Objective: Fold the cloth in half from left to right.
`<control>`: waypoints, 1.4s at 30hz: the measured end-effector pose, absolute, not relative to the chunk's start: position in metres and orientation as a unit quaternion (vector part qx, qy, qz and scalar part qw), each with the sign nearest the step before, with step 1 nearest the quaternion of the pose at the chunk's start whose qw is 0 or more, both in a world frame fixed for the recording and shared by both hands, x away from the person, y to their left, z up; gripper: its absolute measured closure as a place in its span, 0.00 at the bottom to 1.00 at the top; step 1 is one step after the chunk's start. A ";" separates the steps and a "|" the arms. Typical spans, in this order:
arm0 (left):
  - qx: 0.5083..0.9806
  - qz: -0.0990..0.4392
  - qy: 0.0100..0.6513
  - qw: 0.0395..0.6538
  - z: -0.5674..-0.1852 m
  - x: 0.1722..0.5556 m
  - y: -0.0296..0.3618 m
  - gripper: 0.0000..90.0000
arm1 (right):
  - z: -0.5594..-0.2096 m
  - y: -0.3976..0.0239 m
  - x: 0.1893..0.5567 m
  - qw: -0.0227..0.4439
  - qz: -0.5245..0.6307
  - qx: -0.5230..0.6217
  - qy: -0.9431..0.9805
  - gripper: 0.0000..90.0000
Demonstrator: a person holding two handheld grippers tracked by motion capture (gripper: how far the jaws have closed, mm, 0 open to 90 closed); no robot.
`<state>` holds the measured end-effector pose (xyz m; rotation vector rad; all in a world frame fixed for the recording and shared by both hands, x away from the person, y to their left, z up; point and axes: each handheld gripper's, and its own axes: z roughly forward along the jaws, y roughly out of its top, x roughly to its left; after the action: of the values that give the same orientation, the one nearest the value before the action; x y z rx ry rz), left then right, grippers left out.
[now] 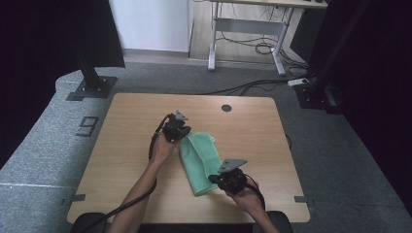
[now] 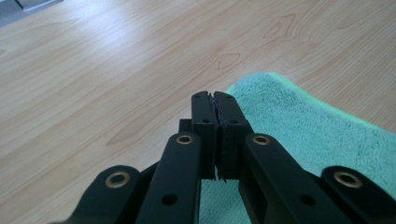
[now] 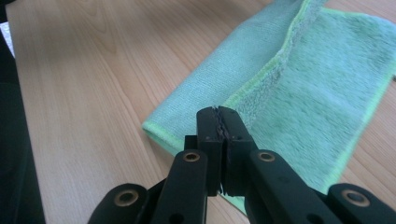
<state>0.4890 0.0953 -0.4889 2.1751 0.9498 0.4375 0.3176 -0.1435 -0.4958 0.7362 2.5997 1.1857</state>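
A folded green cloth (image 1: 199, 160) lies on the wooden table (image 1: 131, 141), running from the middle toward the near edge. My left gripper (image 1: 179, 136) is at the cloth's far left corner. In the left gripper view its jaws (image 2: 214, 95) are shut, with nothing seen between them, and the cloth (image 2: 303, 126) lies just to their right. My right gripper (image 1: 214, 178) is at the cloth's near end. Its jaws (image 3: 218, 109) are shut above the cloth's (image 3: 308, 70) folded, hemmed edge, with no fabric seen between the pads.
The table has a dark round cable hole (image 1: 226, 108) near its far edge. Bare wood (image 3: 93, 70) stretches to both sides of the cloth. Black stand bases (image 1: 92, 85) (image 1: 316, 90) sit on the grey floor beyond the table. A desk with cables (image 1: 248, 34) stands farther back.
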 end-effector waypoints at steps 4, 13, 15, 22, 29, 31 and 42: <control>0.844 0.169 0.364 0.356 -0.488 0.492 0.088 0.97 | -0.496 -0.150 0.318 0.099 0.400 0.253 0.875 0.97; 0.849 0.172 0.351 0.355 -0.484 0.498 0.065 0.97 | -0.496 -0.167 0.318 0.106 0.401 0.269 0.869 0.97; 0.850 0.172 0.349 0.355 -0.484 0.500 0.060 0.97 | -0.497 -0.170 0.318 0.107 0.401 0.273 0.868 0.97; 0.856 0.169 0.348 0.342 -0.493 0.506 0.048 0.97 | -0.509 -0.173 0.322 0.102 0.382 0.283 0.874 0.97; 0.858 0.166 0.351 0.336 -0.503 0.509 0.044 0.97 | -0.515 -0.170 0.323 0.094 0.374 0.282 0.879 0.97; 0.857 0.165 0.352 0.338 -0.506 0.510 0.042 0.96 | -0.516 -0.169 0.323 0.094 0.370 0.283 0.880 0.97; 0.848 0.198 0.360 0.335 -0.503 0.509 0.042 0.51 | -0.523 -0.182 0.331 0.104 0.364 0.306 0.873 0.91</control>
<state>0.5093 0.0420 -0.5027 2.2129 0.9406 0.5167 0.3306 -0.1817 -0.5228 0.9039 2.5763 1.0743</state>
